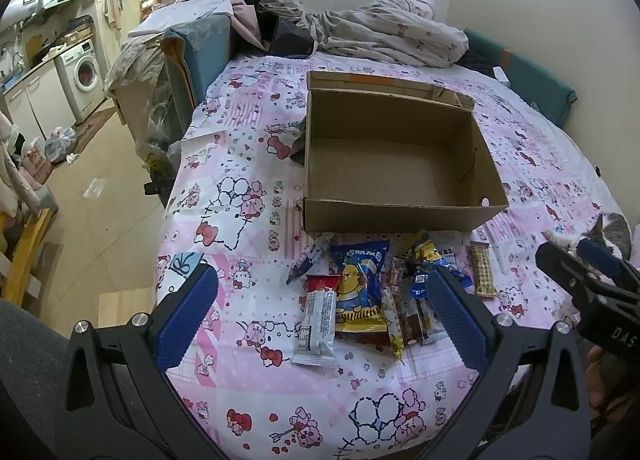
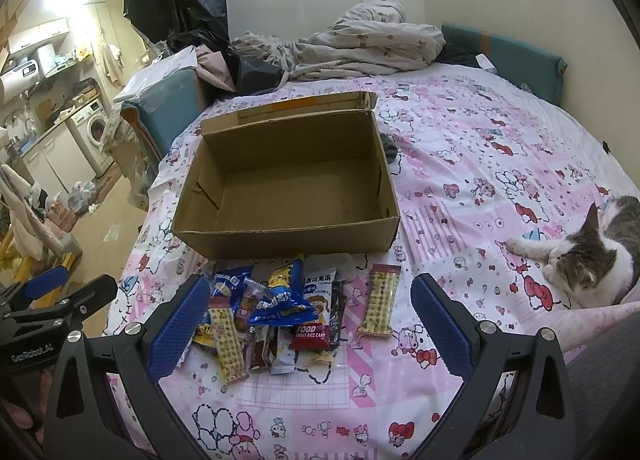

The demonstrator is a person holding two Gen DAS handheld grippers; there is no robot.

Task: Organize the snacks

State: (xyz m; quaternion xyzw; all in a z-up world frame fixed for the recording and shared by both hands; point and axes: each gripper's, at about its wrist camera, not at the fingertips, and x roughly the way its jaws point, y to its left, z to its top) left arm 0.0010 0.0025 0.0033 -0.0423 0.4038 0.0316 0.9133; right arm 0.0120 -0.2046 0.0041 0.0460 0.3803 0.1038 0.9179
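**Snack pile in front of open box, both grippers spread**

The snack packets point(image 1: 372, 292) lie in a loose, overlapping pile at lower centre of the left wrist view, on the pink cartoon-print bed sheet point(image 1: 248, 195). In the right wrist view the same pile point(image 2: 272, 320) sits at lower centre-left. A blue-and-yellow chick-print bag point(image 1: 360, 288) lies near the middle of the pile, with a white bar wrapper point(image 1: 316, 324) just to its left. 1 tan checked bar point(image 2: 378, 306) lies apart from the pile, on its right side in the right wrist view.

The cardboard box point(image 1: 392, 211) stands directly above the pile in frame, open at the top, with nothing visible inside. Its near wall is just beside the uppermost packets.

The left gripper point(image 1: 324, 320) has its blue-padded fingers wide apart, framing the pile, with nothing between them touching the pads. The right gripper point(image 2: 308, 330) is likewise spread wide, holding nothing.

A grey-and-white cat point(image 2: 596, 260) lies on the sheet at the right edge of the frame. Crumpled bedding point(image 1: 384, 31) is heaped above the box. A washing machine point(image 1: 84, 71) stands at upper left.
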